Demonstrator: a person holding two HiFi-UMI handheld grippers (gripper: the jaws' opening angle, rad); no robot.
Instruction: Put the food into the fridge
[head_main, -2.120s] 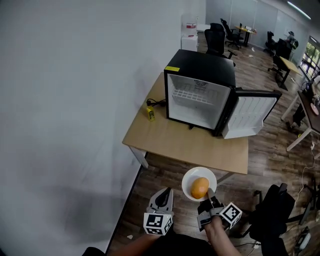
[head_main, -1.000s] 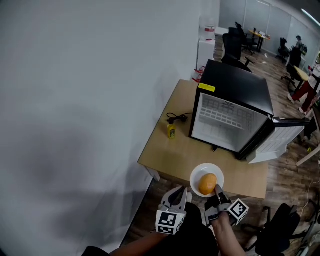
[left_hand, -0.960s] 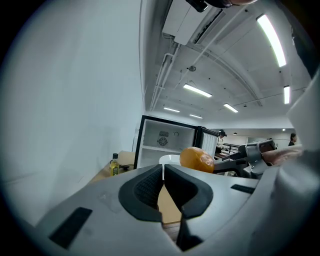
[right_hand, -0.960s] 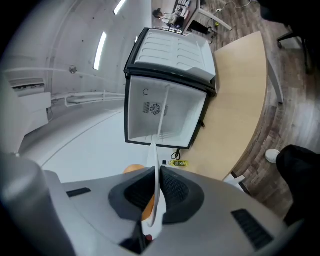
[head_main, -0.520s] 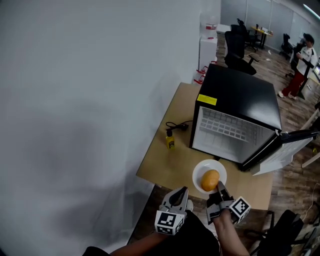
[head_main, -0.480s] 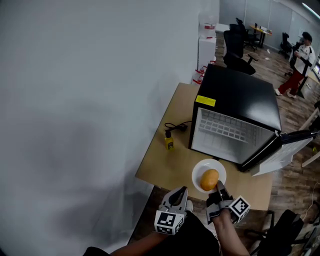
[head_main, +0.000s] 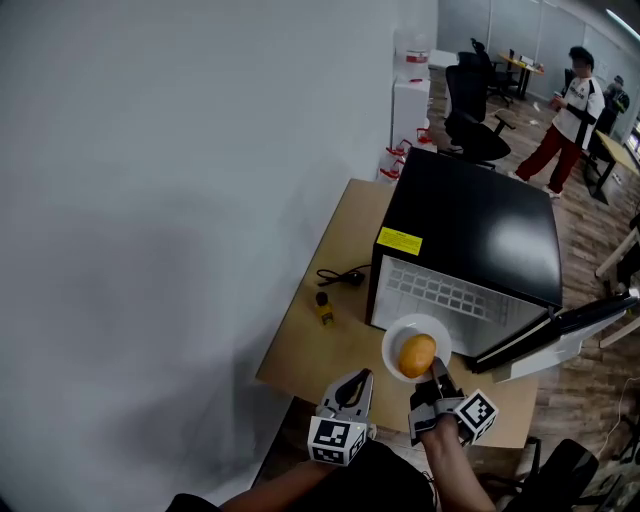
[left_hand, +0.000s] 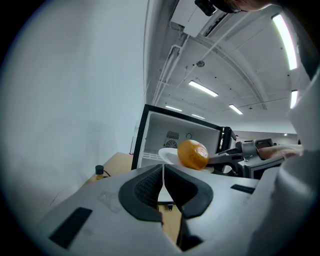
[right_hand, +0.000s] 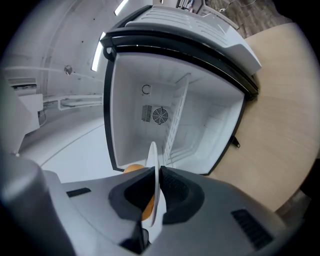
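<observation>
A white plate (head_main: 402, 338) carries an orange fruit (head_main: 417, 355), and my right gripper (head_main: 436, 379) is shut on the plate's near rim. In the head view the plate hangs in front of the open black mini fridge (head_main: 470, 225). The right gripper view looks along the thin plate edge (right_hand: 153, 157) into the white fridge interior (right_hand: 172, 117), with my right gripper (right_hand: 157, 176) clamping that edge and the orange (right_hand: 131, 169) peeking out at the left. My left gripper (head_main: 357, 385) is shut and empty, low left of the plate. From the left gripper (left_hand: 163, 178) I see the orange (left_hand: 192, 154) on the plate (left_hand: 168, 156).
The fridge stands on a wooden desk (head_main: 305, 345) against a white wall, its door (head_main: 565, 335) swung open to the right. A small yellow bottle (head_main: 324, 308) and a black cable (head_main: 341, 276) lie left of the fridge. An office chair (head_main: 476, 125) and a person (head_main: 565, 110) are beyond.
The view has closed in on the desk, and the plate with the orange now sits over the fridge's open front. The person at the back has walked left.
</observation>
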